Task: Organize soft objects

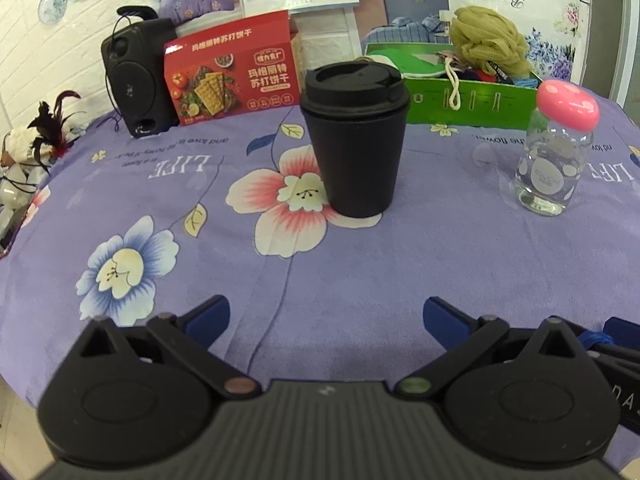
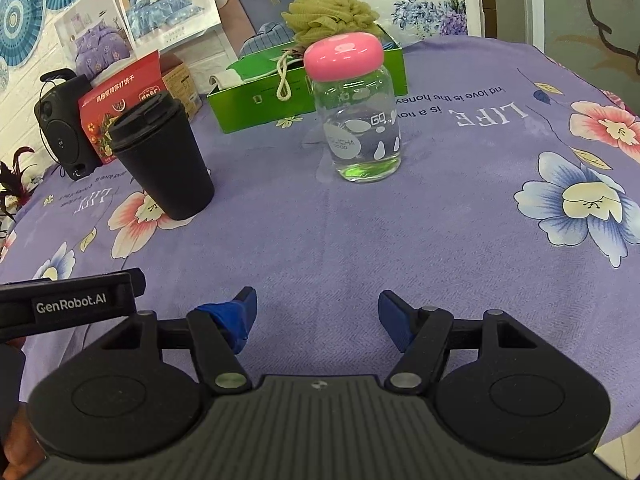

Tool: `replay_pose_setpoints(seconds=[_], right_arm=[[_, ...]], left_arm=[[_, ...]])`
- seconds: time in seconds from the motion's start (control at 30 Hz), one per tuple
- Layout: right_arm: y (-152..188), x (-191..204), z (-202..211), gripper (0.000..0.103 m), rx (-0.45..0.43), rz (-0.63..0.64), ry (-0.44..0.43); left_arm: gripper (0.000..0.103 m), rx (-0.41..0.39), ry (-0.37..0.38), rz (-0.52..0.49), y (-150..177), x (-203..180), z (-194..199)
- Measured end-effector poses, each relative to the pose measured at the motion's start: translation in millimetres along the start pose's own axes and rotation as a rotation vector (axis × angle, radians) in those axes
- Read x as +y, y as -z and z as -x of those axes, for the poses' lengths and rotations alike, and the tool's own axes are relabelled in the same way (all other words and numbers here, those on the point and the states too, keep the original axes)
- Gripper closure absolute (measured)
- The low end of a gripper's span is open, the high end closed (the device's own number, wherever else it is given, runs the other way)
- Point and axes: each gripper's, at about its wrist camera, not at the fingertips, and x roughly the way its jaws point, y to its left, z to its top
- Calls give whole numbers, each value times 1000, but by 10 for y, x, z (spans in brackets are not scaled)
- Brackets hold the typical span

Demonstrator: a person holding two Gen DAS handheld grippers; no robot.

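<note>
An olive-green mesh bath pouf (image 1: pixel 490 38) sits on top of an open green box (image 1: pixel 460 100) at the back of the table; its white cord hangs over the box front. It also shows in the right wrist view (image 2: pixel 328 14), in the same green box (image 2: pixel 260 100). My left gripper (image 1: pixel 326 318) is open and empty, low over the purple flowered cloth, near the table's front. My right gripper (image 2: pixel 318 312) is open and empty, beside the left one, also far from the box.
A black lidded cup (image 1: pixel 354 136) stands mid-table, in front of my left gripper. A clear glass bottle with a pink cap (image 2: pixel 354 112) stands ahead of my right gripper. A red cracker box (image 1: pixel 232 70) and a black speaker (image 1: pixel 134 76) stand at the back left.
</note>
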Motion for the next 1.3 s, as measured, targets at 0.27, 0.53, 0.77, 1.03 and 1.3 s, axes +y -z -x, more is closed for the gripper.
replay_pose_setpoints(seconds=[0.27, 0.53, 0.77, 1.03, 1.3], right_arm=[[-3, 7, -14, 50, 5, 8, 8], [5, -5, -2, 50, 6, -2, -6], [8, -6, 15, 50, 2, -6, -8], [12, 25, 24, 50, 1, -3, -7], [11, 25, 23, 50, 2, -5, -4]], left_arm=[[0, 18, 15, -11, 4, -30, -34], [0, 22, 16, -16, 8, -43, -28], [0, 28, 23, -19, 8, -48, -20], [0, 33, 30, -19, 16, -41, -20], [0, 43, 35, -20, 21, -50, -37]])
